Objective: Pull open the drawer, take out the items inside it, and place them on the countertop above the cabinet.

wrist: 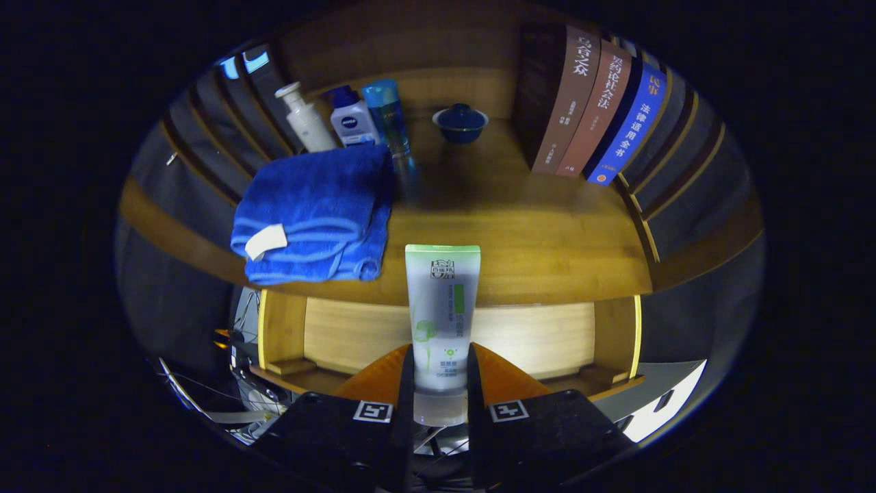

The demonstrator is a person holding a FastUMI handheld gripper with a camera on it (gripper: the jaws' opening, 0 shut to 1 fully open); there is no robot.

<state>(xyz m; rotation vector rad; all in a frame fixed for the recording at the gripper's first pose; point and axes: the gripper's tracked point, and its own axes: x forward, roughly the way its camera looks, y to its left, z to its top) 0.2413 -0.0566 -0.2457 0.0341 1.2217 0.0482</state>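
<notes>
Folded blue towel (pixel 315 216) on the wooden countertop (pixel 534 239), three bottles (pixel 345 116) behind it, gripper (pixel 440 383) clamped on an upright white tube (pixel 442 315) held over the open drawer (pixel 547 335), blue lidded bowl (pixel 460 123) beyond, books (pixel 595 109) leaning at right.

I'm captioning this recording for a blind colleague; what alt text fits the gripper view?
The gripper is shut on a pale tube, held upright above the open drawer and before the wooden countertop. On the countertop lie a folded blue towel, three bottles, a blue lidded bowl and leaning books.
</notes>
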